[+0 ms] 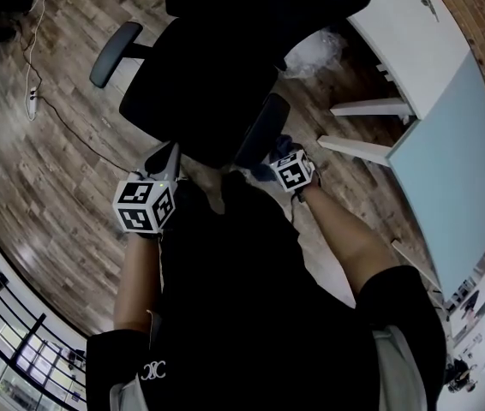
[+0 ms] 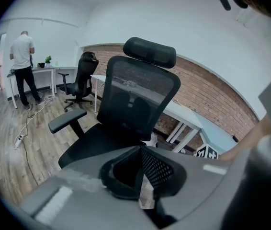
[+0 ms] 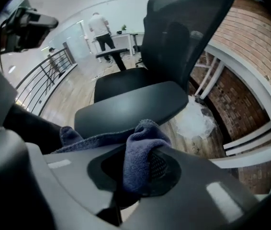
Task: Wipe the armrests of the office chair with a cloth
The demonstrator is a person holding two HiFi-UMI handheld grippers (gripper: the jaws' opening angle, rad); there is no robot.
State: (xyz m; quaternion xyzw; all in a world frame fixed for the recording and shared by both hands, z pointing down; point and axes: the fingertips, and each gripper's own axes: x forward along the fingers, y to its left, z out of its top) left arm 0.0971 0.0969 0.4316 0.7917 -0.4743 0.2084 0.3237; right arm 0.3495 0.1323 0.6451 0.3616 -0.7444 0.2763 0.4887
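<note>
Wipe's on — right gripper [image 3: 139, 169] clamps cloth [image 3: 142, 138] at the armrest [image 3: 130, 107], needs dragging along it; left gripper [image 2: 140, 178] closed, empty.

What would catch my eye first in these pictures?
A black office chair fills the middle of the head view. The right gripper is shut on a blue-grey cloth at the near end of one armrest. The left gripper, shut and empty, hovers nearby.

Office: a mesh office chair [image 2: 138, 97] is standing on plank flooring [image 2: 4, 147] while white counters [image 1: 401, 32] are lining a brick wall [image 2: 207, 92].
</note>
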